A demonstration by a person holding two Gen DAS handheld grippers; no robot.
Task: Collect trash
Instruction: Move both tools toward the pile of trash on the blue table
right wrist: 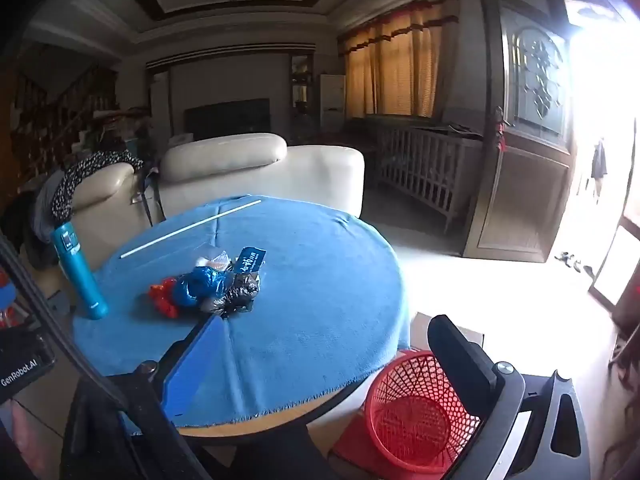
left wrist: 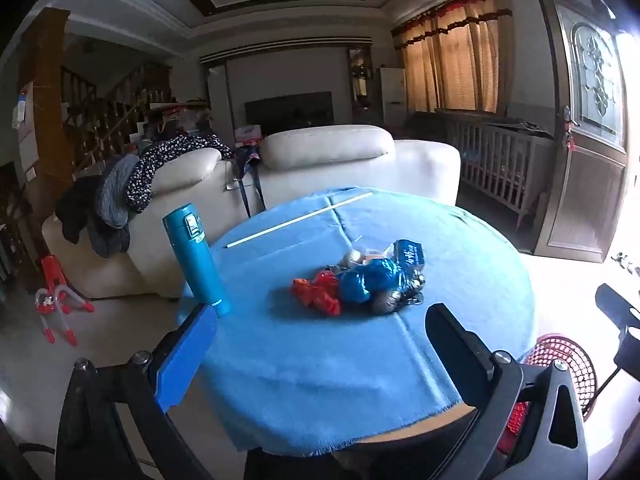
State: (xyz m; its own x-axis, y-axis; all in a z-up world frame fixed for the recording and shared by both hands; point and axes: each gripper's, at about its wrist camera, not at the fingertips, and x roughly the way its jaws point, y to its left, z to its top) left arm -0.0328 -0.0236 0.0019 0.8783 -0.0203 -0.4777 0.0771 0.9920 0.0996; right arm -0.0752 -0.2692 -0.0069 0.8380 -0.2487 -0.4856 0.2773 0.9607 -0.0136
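A heap of trash lies mid-table on the blue cloth: a red crumpled bag, a blue crumpled bag, a black bag, a small blue packet and pale wrappers behind. My left gripper is open and empty, above the table's near edge, short of the heap. My right gripper is open and empty, over the table's near right edge. A red mesh basket stands on the floor to the table's right.
A teal flask stands upright at the table's left edge. A thin white stick lies at the far side. A cream sofa stands behind the table, a crib and a door at the right.
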